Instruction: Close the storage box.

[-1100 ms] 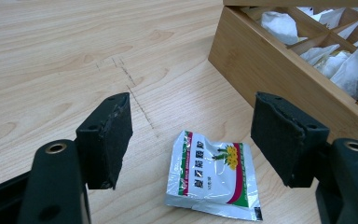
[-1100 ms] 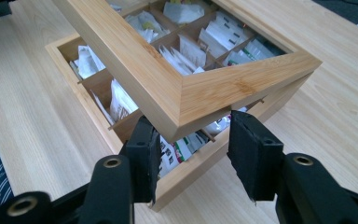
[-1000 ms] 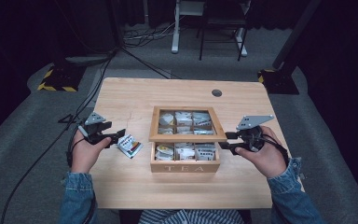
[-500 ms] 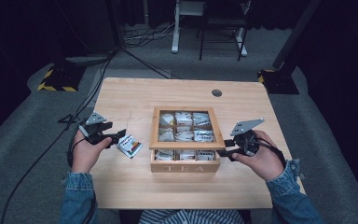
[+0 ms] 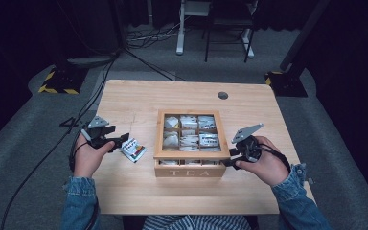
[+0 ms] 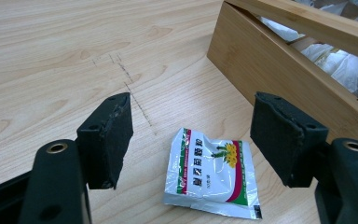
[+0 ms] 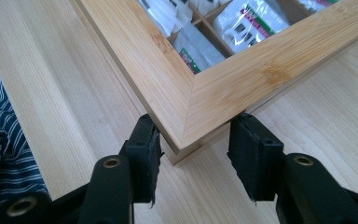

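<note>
A wooden tea box (image 5: 191, 170) marked TEA stands mid-table, with several packets in its compartments. Its window-framed lid (image 5: 192, 154) hangs slightly raised over the front row. My right gripper (image 5: 230, 161) pinches the lid's front right corner. In the right gripper view the jaws press both sides of that corner of the lid (image 7: 214, 88), with my right gripper (image 7: 193, 151) low over the table. A white tea packet (image 5: 133, 149) with red and green stripes lies left of the box. My left gripper (image 5: 123, 139) is open beside it. In the left gripper view the tea packet (image 6: 209, 170) lies flat between and beyond the jaws of the left gripper (image 6: 196, 136).
The light wooden table (image 5: 134, 100) has a round cable hole (image 5: 223, 95) at its back right. Black cables (image 5: 76, 120) run off its left side to the floor. The person's striped shirt (image 5: 191, 223) sits at the front edge. The box wall (image 6: 279, 70) is close on the packet's right.
The lid has come down toward the box, and my right gripper has moved down and slightly left with its corner. The left gripper and the packet have stayed put.
</note>
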`<action>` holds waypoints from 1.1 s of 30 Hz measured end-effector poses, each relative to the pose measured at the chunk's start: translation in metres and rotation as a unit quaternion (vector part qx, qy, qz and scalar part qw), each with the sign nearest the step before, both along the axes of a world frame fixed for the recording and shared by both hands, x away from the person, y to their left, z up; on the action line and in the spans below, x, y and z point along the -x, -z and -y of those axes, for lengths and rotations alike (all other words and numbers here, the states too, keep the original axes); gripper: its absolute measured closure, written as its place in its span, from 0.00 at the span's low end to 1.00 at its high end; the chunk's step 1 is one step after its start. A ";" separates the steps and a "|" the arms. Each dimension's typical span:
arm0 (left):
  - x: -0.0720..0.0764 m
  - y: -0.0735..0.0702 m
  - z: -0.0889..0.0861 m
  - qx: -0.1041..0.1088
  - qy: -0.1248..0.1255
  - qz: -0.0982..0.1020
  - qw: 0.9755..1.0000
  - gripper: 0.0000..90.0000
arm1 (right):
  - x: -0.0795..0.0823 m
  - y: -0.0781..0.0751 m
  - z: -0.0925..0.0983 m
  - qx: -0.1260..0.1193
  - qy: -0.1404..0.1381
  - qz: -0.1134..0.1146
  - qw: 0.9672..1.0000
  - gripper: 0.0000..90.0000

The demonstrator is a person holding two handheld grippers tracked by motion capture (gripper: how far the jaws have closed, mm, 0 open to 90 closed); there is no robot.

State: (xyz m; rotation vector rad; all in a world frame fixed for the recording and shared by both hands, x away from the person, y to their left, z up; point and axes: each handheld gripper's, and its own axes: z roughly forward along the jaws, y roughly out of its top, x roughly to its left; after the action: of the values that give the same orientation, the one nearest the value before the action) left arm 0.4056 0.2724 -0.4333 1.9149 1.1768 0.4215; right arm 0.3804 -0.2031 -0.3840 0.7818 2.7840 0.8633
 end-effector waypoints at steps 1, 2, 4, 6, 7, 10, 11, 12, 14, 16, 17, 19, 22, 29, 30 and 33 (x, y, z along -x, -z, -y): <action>0.000 0.000 0.000 -0.001 0.001 0.000 1.000 0.34 | 0.000 0.002 -0.001 0.006 -0.001 -0.006 1.000 0.61; 0.000 0.000 0.000 -0.001 0.001 0.000 1.000 0.34 | 0.000 0.002 -0.001 0.006 -0.001 -0.006 1.000 0.61; 0.000 0.000 0.000 -0.001 0.000 0.000 1.000 0.34 | -0.001 0.004 -0.002 0.009 -0.004 -0.013 1.000 0.61; 0.000 0.001 0.000 -0.001 0.000 -0.001 1.000 0.34 | -0.001 0.005 -0.002 0.010 -0.004 -0.014 1.000 0.61; 0.000 0.001 0.000 -0.001 0.001 -0.002 1.000 0.34 | -0.001 0.005 -0.002 0.010 -0.004 -0.017 1.000 0.61; 0.000 0.001 0.000 -0.001 0.001 -0.003 1.000 0.34 | -0.001 0.007 -0.003 0.015 -0.005 -0.021 1.000 0.60; -0.001 0.001 0.000 -0.001 0.001 -0.002 1.000 0.34 | -0.002 0.008 -0.003 0.016 -0.006 -0.023 1.000 0.60; -0.001 0.001 0.000 -0.001 0.001 -0.003 1.000 0.34 | -0.002 0.009 -0.003 0.018 -0.006 -0.025 1.000 0.60; -0.001 0.001 -0.001 -0.001 0.001 -0.003 1.000 0.34 | -0.002 0.011 -0.004 0.022 -0.008 -0.029 0.999 0.60; -0.001 0.002 -0.001 0.000 0.001 -0.003 1.000 0.34 | -0.002 0.011 -0.004 0.023 -0.008 -0.030 0.999 0.60; -0.001 0.002 -0.001 -0.001 0.001 -0.004 1.000 0.34 | -0.003 0.012 -0.004 0.023 -0.008 -0.032 0.999 0.60; -0.001 0.002 -0.001 -0.001 0.001 -0.005 1.000 0.34 | -0.003 0.012 -0.004 0.025 -0.009 -0.035 0.999 0.60; -0.001 0.002 0.000 -0.001 0.002 -0.005 1.000 0.34 | -0.003 0.014 -0.005 0.029 -0.009 -0.039 0.999 0.59; -0.002 0.004 -0.001 0.000 0.001 -0.007 1.000 0.34 | -0.005 0.019 -0.006 0.034 -0.012 -0.049 0.998 0.59; -0.002 0.004 -0.001 0.000 0.001 -0.007 1.000 0.34 | -0.005 0.019 -0.006 0.034 -0.013 -0.050 0.998 0.59; -0.002 0.004 -0.001 0.000 0.001 -0.007 1.000 0.34 | -0.006 0.021 -0.006 0.036 -0.013 -0.053 0.998 0.59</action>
State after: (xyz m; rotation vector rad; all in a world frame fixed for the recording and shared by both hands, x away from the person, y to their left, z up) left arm 0.4072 0.2739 -0.4370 1.9227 1.1842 0.4078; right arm 0.3860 -0.1970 -0.4046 0.8042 2.9064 0.7418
